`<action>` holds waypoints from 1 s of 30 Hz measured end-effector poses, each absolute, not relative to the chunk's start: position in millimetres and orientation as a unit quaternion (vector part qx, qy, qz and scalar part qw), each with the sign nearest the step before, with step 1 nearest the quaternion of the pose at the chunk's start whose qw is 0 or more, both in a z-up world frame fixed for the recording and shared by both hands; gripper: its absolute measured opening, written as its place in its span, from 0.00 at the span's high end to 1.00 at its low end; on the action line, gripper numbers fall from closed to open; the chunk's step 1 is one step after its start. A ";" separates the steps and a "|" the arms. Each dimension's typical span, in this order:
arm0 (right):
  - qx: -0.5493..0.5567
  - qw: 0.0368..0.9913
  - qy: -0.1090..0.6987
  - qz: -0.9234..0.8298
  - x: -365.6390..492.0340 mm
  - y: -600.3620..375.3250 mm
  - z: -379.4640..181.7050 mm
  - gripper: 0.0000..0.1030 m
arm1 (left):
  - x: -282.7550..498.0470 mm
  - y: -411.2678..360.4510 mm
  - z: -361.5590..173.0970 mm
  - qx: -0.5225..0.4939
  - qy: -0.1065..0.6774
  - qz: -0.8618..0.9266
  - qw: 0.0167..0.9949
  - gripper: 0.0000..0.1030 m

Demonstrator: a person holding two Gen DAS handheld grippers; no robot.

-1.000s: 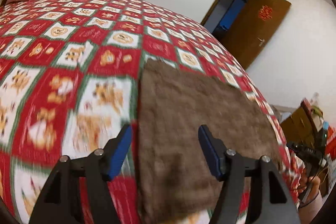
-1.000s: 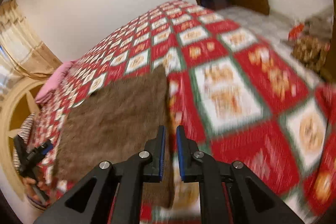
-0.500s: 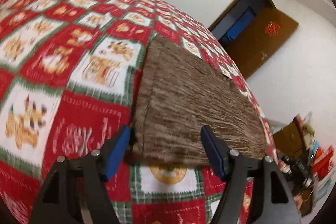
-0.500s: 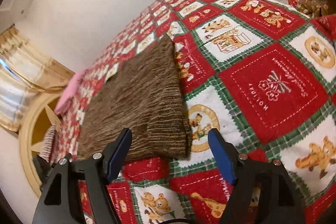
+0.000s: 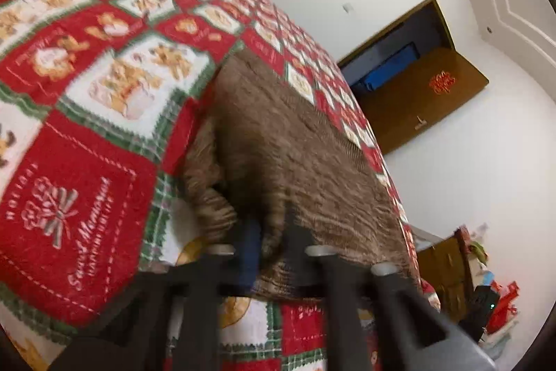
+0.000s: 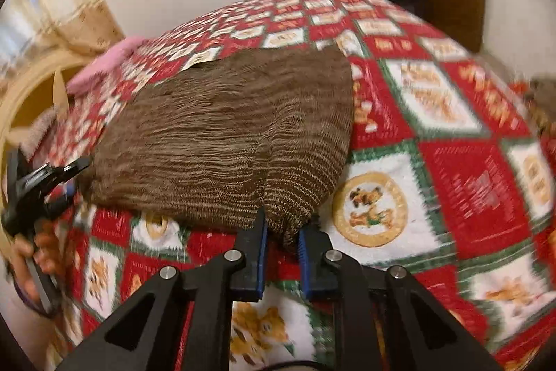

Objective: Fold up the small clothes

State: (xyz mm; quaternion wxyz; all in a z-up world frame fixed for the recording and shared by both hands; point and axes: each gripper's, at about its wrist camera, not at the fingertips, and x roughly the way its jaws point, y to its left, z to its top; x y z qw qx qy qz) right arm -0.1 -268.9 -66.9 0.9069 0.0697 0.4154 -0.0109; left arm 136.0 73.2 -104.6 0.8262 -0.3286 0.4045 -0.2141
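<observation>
Bed covered by red, white and green holiday-patchwork blanket [image 6: 462,183]. Lying flat on it, brown ribbed knit garment [image 6: 222,141], near edge bunched. At 10 o'clock from garment, folded pink cloth [image 6: 104,65] near far edge.

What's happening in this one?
A person is working with two handheld grippers on a brown knit garment that lies on a bed with a red, white and green holiday quilt. The left gripper is shut on the garment's near edge, bunching it. The right gripper has the garment's other near corner between its jaws, which are closing on it. No fold has been made yet; the far part lies flat.
</observation>
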 end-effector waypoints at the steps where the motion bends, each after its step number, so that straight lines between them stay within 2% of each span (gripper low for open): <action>1: 0.054 0.908 0.415 -0.009 -1.8 -265.3 -63.2 0.86 | 134.5 75.7 -104.7 -0.328 0.403 -0.214 0.827 0.94; 7: 0.021 0.904 0.427 -0.016 -11.6 -284.4 -49.8 0.93 | 117.2 114.1 -86.3 -0.298 0.377 -0.184 0.857 0.96; 10: 0.031 0.889 0.455 -0.041 -7.2 -304.2 -67.0 0.93 | 119.6 118.1 -90.0 -0.259 0.392 -0.155 0.869 0.96; 12: 0.084 0.887 0.451 -0.050 -12.6 -324.4 -78.4 0.93 | 117.5 116.6 -89.6 -0.239 0.398 -0.139 0.875 0.96; 14: 0.124 0.890 0.433 -0.077 -22.2 -337.7 -73.1 0.93 | 113.8 120.1 -87.3 -0.218 0.398 -0.110 0.884 0.87; 15: 0.124 0.891 0.425 -0.097 -26.4 -340.9 -69.0 0.93 | 111.7 124.9 -87.1 -0.214 0.400 -0.092 0.887 0.77; 16: 0.122 0.897 0.408 -0.115 -32.3 -344.0 -62.0 0.93 | 111.5 129.2 -86.0 -0.216 0.400 -0.074 0.887 0.71; 19: 0.125 0.916 0.366 -0.109 -39.1 -341.1 -39.4 0.93 | 107.9 127.1 -76.1 -0.221 0.383 -0.083 0.893 0.71; 22: 0.104 0.935 0.333 -0.065 -21.3 -311.9 -17.7 0.93 | 108.7 95.3 -66.9 -0.180 0.374 -0.126 0.901 0.71; 23: 0.091 0.938 0.330 -0.055 -11.0 -299.0 -15.6 0.93 | 110.4 81.0 -66.0 -0.166 0.372 -0.143 0.902 0.68; 24: 0.082 0.939 0.330 -0.048 -2.2 -289.1 -16.3 0.93 | 112.0 67.9 -66.2 -0.155 0.371 -0.159 0.902 0.60; 25: 0.075 0.939 0.333 -0.040 7.9 -278.6 -18.8 0.93 | 114.3 56.9 -67.7 -0.146 0.373 -0.169 0.901 0.47; 26: 0.068 0.935 0.347 -0.025 22.4 -265.7 -27.1 0.93 | 117.7 46.3 -71.9 -0.132 0.379 -0.175 0.899 0.41; 27: 0.063 0.930 0.361 -0.019 31.2 -261.4 -35.5 0.93 | 120.7 38.6 -77.4 -0.113 0.392 -0.173 0.897 0.37; 30: 0.031 0.903 0.427 -0.033 47.6 -260.2 -76.1 0.93 | 118.5 34.8 -90.7 -0.054 0.402 -0.164 0.899 0.37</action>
